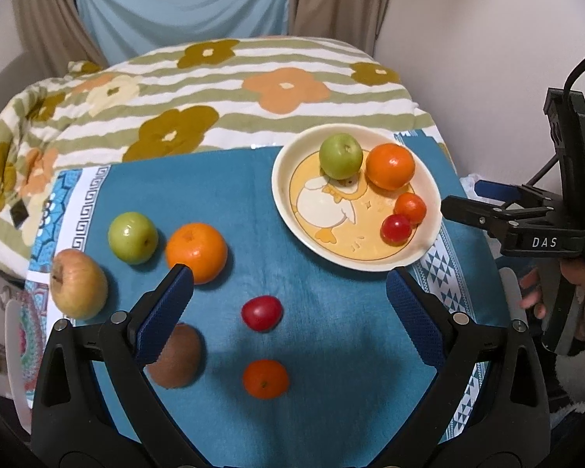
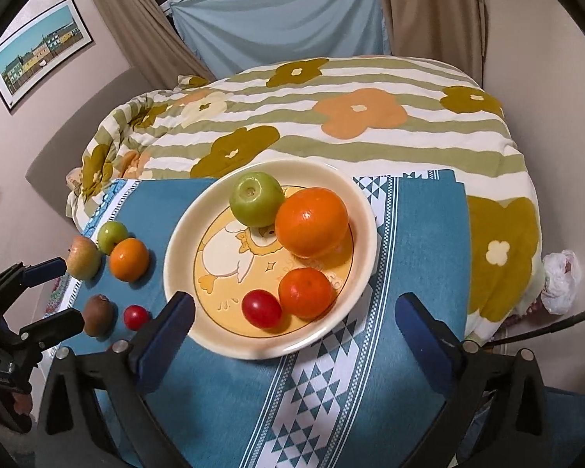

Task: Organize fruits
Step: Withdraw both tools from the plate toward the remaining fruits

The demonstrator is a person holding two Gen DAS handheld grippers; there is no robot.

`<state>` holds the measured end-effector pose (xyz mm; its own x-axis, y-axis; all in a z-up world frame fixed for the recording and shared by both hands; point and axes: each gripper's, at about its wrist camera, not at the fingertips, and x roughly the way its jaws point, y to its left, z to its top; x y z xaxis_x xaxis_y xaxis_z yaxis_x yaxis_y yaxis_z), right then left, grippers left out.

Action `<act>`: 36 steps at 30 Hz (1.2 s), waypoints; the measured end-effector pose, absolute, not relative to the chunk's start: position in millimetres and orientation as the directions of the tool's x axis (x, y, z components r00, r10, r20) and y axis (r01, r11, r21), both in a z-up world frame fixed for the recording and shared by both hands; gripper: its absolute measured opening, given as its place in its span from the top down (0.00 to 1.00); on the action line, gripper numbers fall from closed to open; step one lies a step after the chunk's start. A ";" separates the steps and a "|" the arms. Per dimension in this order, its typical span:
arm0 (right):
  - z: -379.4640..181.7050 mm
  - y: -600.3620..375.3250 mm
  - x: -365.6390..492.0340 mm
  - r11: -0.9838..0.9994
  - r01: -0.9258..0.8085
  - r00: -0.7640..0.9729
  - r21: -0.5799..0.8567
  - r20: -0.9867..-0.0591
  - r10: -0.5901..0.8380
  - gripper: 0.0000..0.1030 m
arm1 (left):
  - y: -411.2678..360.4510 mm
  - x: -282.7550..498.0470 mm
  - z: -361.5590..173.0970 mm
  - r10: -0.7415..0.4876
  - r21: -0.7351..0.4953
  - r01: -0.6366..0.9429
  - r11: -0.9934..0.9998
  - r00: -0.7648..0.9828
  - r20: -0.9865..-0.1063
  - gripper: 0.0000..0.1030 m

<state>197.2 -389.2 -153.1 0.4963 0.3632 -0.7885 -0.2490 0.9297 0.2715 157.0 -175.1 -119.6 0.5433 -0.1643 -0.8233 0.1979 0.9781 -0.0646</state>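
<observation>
**Four fruits on the duck plate, six still out on the cloth**

Both grippers sit closest to the lenses, so starting there: left gripper [image 1: 290,284] has its blue pads spread wide with nothing between them, hanging over the loose fruit. Right gripper [image 2: 296,312] is just as wide apart and empty, parked at the near rim of the plate [image 2: 183,234]. No fruit is being carried right now.

Using the plate as the landmark. On it: a green apple [image 2: 256,199] at the far side, a big orange [image 2: 312,221] touching it, then a small orange [image 2: 306,292] and a red cherry tomato [image 2: 261,308] side by side near the front rim.

Left of the plate, on the blue cloth [image 1: 331,331], there's still a second green apple [image 1: 132,237], another large orange [image 1: 196,251] just beside it, and a yellowish apple [image 1: 78,284] furthest from the plate. Nearer the camera: a kiwi [image 1: 177,357] partly hidden behind the left gripper's finger, a red tomato [image 1: 262,312], and a small orange fruit [image 1: 265,378].

So I'd call it a bit under halfway, if the goal is everything on the plate. The tomato lies right between the left pads' line of reach, so that looks like the likely next pick, though that's only my guess.
</observation>
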 end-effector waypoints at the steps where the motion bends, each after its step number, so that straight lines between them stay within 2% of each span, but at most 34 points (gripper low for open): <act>1: -149.7 -389.5 194.7 0.930 -0.251 0.500 0.267 -0.787 0.361 0.01 | -174.8 154.6 -116.6 -0.164 -0.064 0.197 0.978 0.550 -0.819 0.00; 12: -116.6 -382.7 166.0 0.929 -0.301 0.517 0.217 -0.781 0.350 0.00 | -153.1 124.3 -78.8 -0.115 -0.044 0.130 0.991 0.615 -0.780 0.00; 24: -94.3 -339.9 131.2 0.928 -0.299 0.526 0.224 -0.772 0.356 0.00 | -78.1 86.7 -59.4 -0.054 -0.040 0.037 0.999 0.658 -0.751 0.00; 30: -88.1 -293.5 117.9 0.940 -0.276 0.542 0.200 -0.776 0.324 0.00 | -26.3 84.3 -59.6 -0.072 -0.049 0.053 0.997 0.659 -0.748 0.00; 36: -94.9 -247.2 108.7 0.951 -0.193 0.538 0.242 -0.785 0.308 0.00 | 17.2 95.5 -63.2 -0.115 -0.049 0.121 0.991 0.636 -0.763 0.00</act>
<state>108.7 -247.2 -94.9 0.5377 0.3085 -0.7847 -0.1928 0.9510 0.2417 95.5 17.2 -63.2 0.6365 -0.1153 -0.7626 0.1209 0.9915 -0.0490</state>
